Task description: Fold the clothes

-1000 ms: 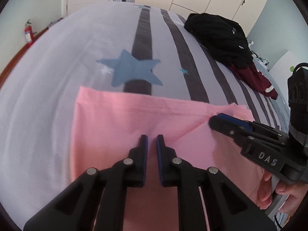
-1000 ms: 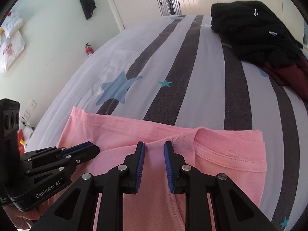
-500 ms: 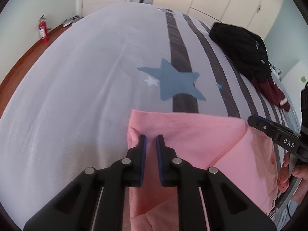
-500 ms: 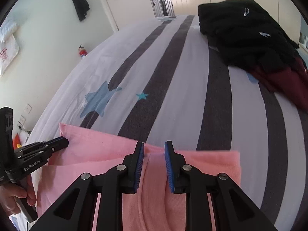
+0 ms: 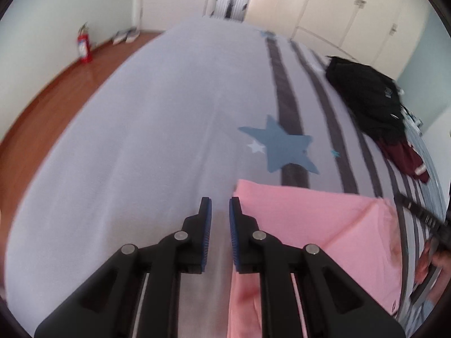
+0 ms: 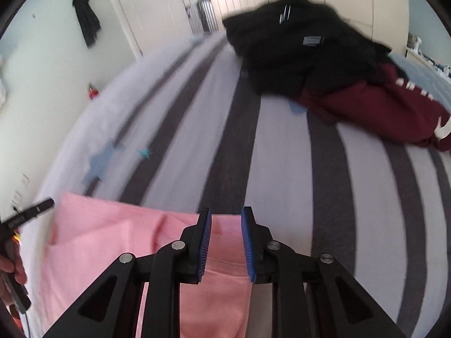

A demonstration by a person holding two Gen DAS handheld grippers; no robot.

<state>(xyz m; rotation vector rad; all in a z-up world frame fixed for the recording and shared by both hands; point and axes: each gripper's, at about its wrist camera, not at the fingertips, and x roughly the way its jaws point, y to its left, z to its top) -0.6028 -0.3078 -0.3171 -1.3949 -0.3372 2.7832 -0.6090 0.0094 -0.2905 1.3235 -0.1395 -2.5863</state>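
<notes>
A pink garment (image 5: 310, 217) lies folded flat on the striped bed (image 5: 155, 140). My left gripper (image 5: 220, 205) hovers at its left edge, jaws nearly together, with only bedsheet showing in the slit; the pink cloth lies just right of its right finger. My right gripper (image 6: 225, 217) hangs over the pink garment (image 6: 112, 231) near its right edge, jaws a little apart, pink cloth showing in the gap without visible pinching. Each gripper shows in the other's view: the right gripper (image 5: 417, 211) and the left gripper (image 6: 31, 211), held by a hand (image 6: 11, 267).
A heap of black clothes (image 6: 287, 48) and a maroon garment (image 6: 380, 109) lie at the far right of the bed. Left of the bed are wooden floor (image 5: 42, 107) and a red fire extinguisher (image 5: 83, 46). Wardrobe doors stand beyond.
Both grippers have moved apart over the pink garment: the left from its middle to its left edge, the right from the collar toward its right edge. The garment stayed on the bed.
</notes>
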